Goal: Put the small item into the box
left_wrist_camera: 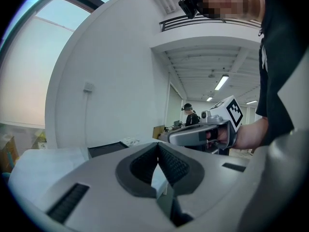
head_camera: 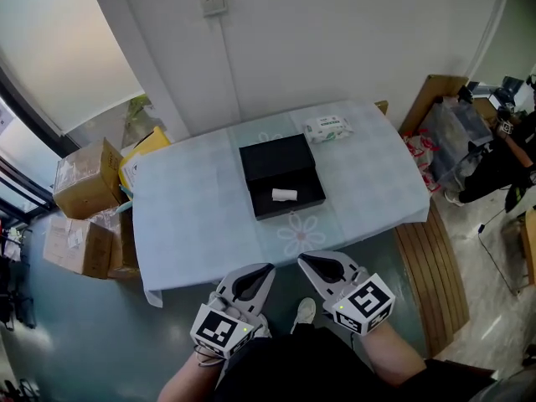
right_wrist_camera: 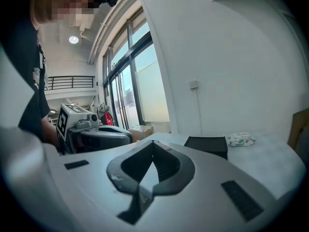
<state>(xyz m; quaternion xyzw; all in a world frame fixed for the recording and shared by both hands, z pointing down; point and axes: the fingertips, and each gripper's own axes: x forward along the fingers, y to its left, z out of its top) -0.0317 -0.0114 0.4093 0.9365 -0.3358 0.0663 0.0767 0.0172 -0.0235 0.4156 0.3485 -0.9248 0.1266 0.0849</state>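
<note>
The small white item (head_camera: 285,195) lies inside the black box (head_camera: 270,162), centre frame, on the bench (head_camera: 193,212). Low in frame, the left tool (head_camera: 266,268) and right tool (head_camera: 303,260) — both pressed together, empty.

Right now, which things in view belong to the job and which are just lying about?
Job:
- black box on the table
- small white item, already lying inside the box
- left gripper and right gripper, both shut and empty, at the table's near edge

Lying about:
- wipes pack
- cardboard boxes on the floor
- slatted wooden board
</note>
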